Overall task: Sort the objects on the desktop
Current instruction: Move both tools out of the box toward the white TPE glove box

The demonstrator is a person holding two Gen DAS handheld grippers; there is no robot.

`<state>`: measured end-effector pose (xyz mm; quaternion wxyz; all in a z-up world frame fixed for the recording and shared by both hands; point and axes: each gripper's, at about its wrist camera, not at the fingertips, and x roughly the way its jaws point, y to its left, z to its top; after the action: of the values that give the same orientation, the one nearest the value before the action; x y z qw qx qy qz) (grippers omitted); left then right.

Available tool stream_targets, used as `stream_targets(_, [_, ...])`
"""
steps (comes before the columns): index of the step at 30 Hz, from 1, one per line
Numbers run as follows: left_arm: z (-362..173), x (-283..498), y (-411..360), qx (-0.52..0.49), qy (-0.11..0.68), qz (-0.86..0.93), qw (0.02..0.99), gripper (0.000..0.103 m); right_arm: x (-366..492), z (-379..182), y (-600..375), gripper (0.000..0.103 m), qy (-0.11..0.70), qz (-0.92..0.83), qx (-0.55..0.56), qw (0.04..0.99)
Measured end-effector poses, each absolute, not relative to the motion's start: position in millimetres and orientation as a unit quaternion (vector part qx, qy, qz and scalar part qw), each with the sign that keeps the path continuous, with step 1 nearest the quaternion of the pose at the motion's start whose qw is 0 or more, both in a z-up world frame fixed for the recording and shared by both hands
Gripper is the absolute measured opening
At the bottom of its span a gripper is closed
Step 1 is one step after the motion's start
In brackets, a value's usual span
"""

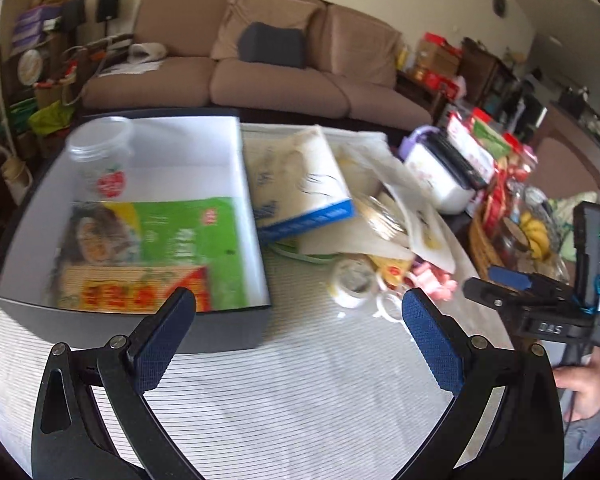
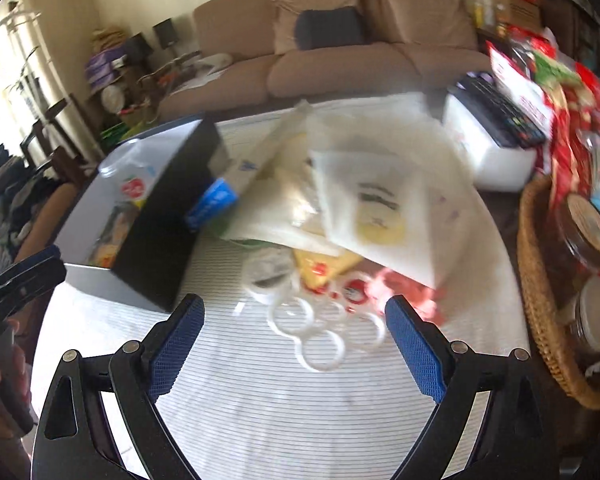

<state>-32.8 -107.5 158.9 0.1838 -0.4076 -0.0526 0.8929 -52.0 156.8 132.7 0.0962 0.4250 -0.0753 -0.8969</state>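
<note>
Both my grippers, left (image 1: 299, 304) and right (image 2: 295, 312), jaws wide open and empty, above striped table (image 2: 260, 400); box (image 1: 228, 328) at left.

The only legible marking is "DAS", printed in grey on the black body of the right tool (image 1: 500, 284), seen to the right of the left tool (image 1: 300, 320). Packaging print elsewhere is too blurred to read.

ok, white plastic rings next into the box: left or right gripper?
Right, probably. The right gripper is open, with the white rings lying just ahead between its fingers. The left gripper, also open, faces bare cloth beside the box.
</note>
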Motion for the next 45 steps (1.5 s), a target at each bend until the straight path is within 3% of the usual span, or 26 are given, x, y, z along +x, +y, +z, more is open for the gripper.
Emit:
stream_targets(12, [105,-47,-33,-0.463,-0.030,0.863,0.199,0.103,-61,75,214,0.094,-0.126,-0.880,0.449,0.093])
stream_targets(17, [77,-48,-5,-0.488,-0.015,0.847,0.212,0.103,-64,67,224,0.094,-0.111,-0.877,0.461,0.084])
stream_targets(36, [11,-67,2,-0.579,-0.280,0.714,0.278,0.101,-56,69,265,0.094,-0.198,-0.863,0.457,0.087])
stream_targets(45, [24,-67,1,-0.550,-0.253,0.760,0.236,0.101,-56,69,262,0.094,-0.195,-0.862,0.460,0.091])
